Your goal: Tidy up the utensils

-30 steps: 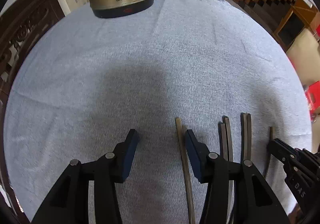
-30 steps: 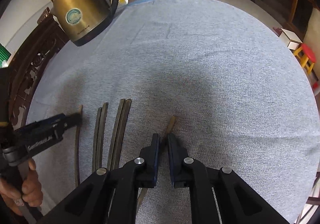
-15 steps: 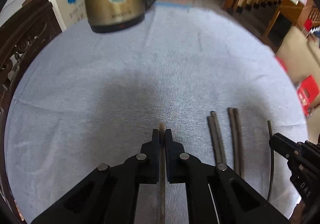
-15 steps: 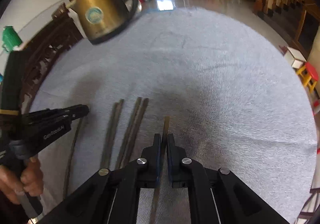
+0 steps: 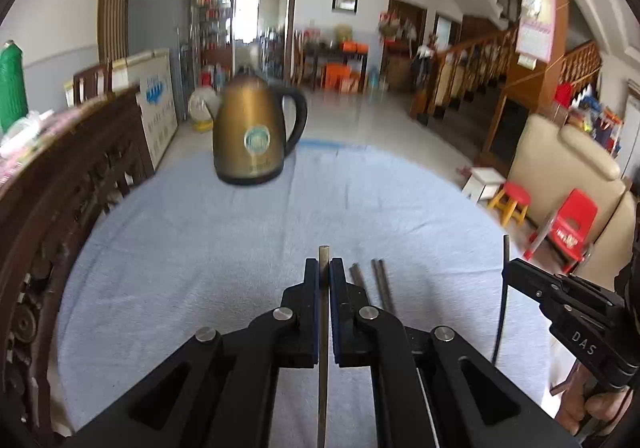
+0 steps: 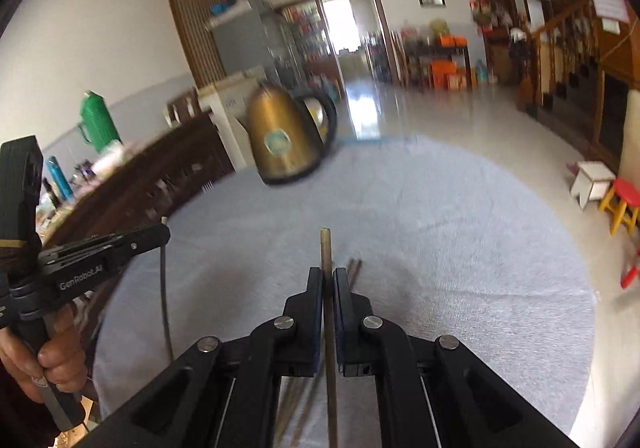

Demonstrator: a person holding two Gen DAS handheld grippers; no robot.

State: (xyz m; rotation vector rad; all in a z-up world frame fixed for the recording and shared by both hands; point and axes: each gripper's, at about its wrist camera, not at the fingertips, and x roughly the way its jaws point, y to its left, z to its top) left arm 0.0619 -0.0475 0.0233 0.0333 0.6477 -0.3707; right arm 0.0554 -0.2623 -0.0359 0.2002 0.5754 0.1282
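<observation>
Grey cloth (image 5: 200,248) covers the table; brass kettle (image 5: 250,139) at its far edge. Nearer than the kettle, two chopstick pairs (image 5: 372,280) lie paired. Left gripper (image 5: 324,268) and right gripper (image 6: 328,276) each clamp one chopstick (image 5: 323,328), lifted, likely for pairing.

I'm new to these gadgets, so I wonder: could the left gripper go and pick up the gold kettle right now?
Probably not yet. The cloth between the left gripper and the kettle is bare, so the path looks free, but its jaws are shut on a chopstick, which would have to be put down first.
</observation>
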